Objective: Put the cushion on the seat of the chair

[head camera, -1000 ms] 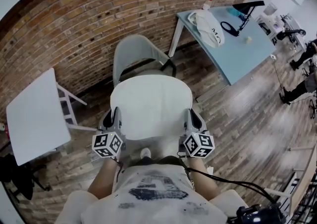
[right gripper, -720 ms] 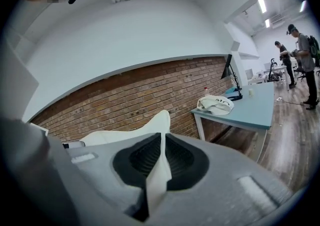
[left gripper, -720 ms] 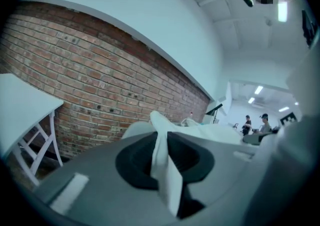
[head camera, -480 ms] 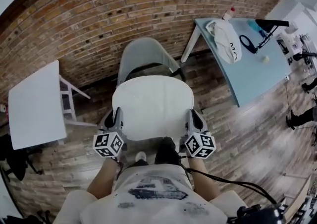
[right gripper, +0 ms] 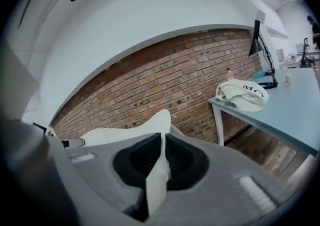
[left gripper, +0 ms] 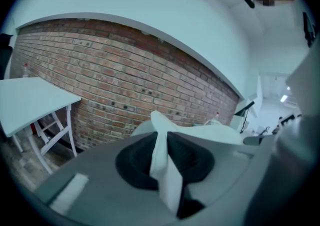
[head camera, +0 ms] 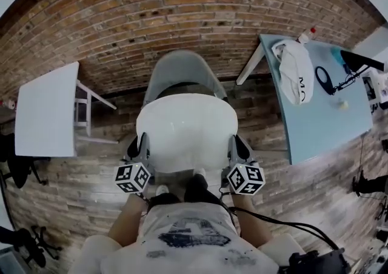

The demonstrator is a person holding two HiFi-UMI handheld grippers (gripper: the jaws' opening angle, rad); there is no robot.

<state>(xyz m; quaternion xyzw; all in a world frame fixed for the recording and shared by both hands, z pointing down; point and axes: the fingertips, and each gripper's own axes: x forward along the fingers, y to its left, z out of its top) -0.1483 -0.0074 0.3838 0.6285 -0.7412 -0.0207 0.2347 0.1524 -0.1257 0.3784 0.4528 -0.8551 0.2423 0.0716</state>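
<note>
A white, round, flat fabric cushion [head camera: 185,133] is held level between 2 tools. The left tool [head camera: 140,144] is clamped on its left edge and the right tool [head camera: 237,147] on its right edge, each pinching a fold of cloth between its jaws. In the head view the cushion lies over the seat of the pale grey plastic chair [head camera: 179,66], whose backrest shows beyond it against the red brick wall [head camera: 182,6]. Whether cushion and seat touch cannot be told. A pale blue counter [head camera: 321,121] at the right carries a white bag [head camera: 297,70].
</note>
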